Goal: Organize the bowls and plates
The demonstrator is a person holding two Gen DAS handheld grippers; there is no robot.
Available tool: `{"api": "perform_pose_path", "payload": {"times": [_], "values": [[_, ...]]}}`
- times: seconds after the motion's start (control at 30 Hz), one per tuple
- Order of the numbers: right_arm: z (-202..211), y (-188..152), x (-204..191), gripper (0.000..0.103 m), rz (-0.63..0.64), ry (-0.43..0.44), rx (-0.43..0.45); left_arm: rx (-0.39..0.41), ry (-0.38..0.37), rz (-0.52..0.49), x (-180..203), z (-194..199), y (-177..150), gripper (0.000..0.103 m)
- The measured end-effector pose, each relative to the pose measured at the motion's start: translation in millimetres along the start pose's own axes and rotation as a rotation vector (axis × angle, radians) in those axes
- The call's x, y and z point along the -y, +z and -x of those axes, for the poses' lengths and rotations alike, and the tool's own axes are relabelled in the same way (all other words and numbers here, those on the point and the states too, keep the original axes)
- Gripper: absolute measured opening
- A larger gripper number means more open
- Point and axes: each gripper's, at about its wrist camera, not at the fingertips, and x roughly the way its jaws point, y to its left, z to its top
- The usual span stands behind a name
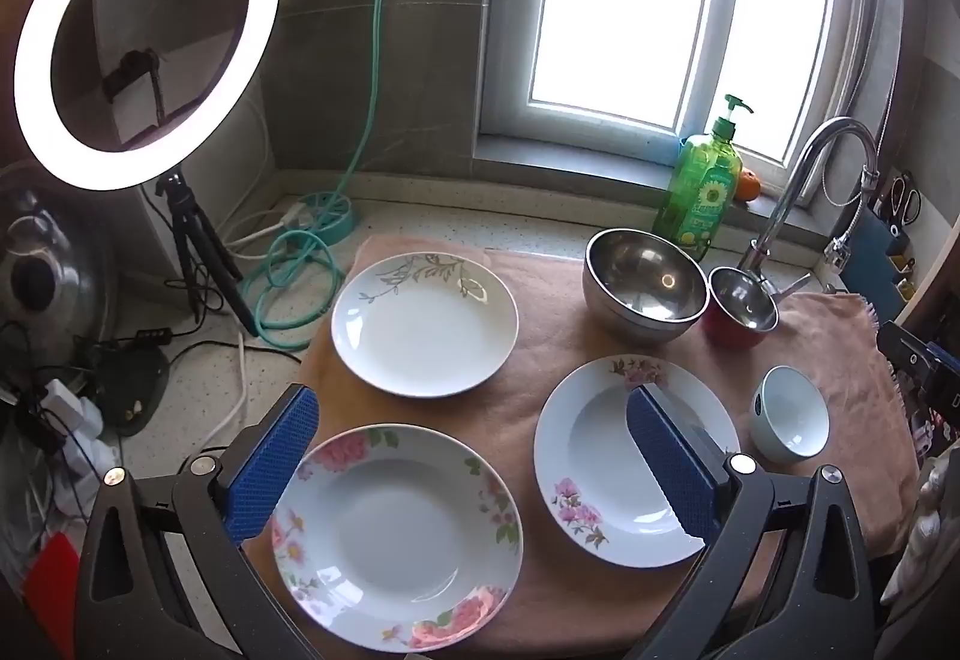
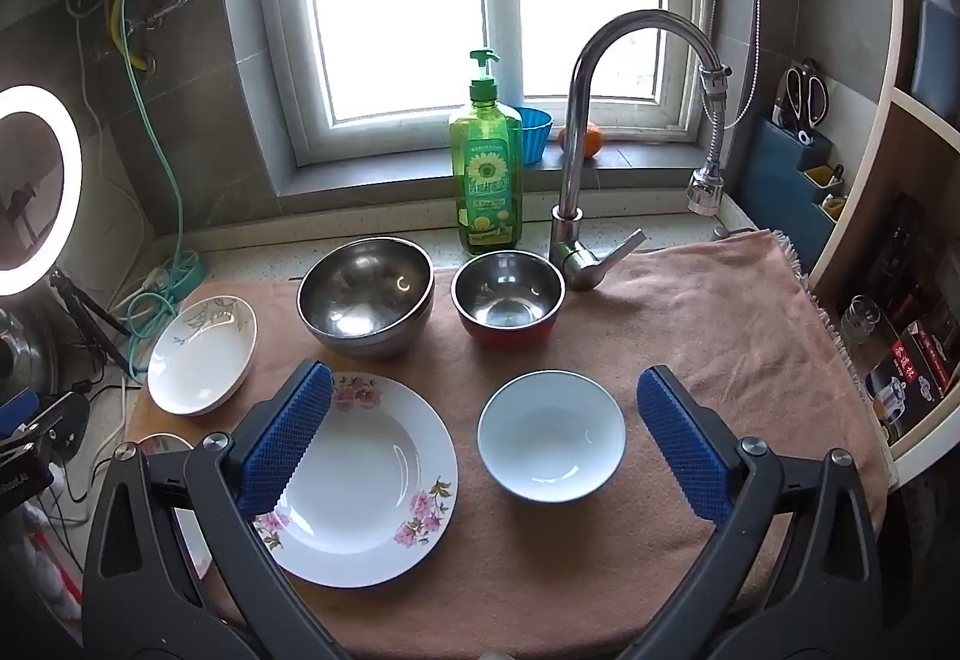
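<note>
Between spread right fingers [image 2: 684,444]: white bowl [image 2: 551,435], untouched; left fingers [image 1: 273,456] spread above rose plate [image 1: 396,540].

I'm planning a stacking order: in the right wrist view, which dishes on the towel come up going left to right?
Leaf-pattern plate → large steel bowl → pink-flower plate → red-sided steel bowl → pale blue bowl. The flower plate overlaps the large bowl's span, so those two are close in order.
</note>
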Motion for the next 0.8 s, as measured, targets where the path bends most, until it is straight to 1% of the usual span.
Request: {"api": "perform_pose_path", "payload": {"times": [0.13, 0.8], "values": [[-0.6, 4.1, -4.6, 0.103, 0.005, 0.001, -0.004, 0.005, -0.003, 0.019, -2.7, 1.2, 1.5, 0.102], [-1.3, 9.1, -8.5, 0.103, 0.009, 0.002, -0.002, 0.004, -0.012, 0.008, 2.6, -1.3, 7.8, 0.102]]}}
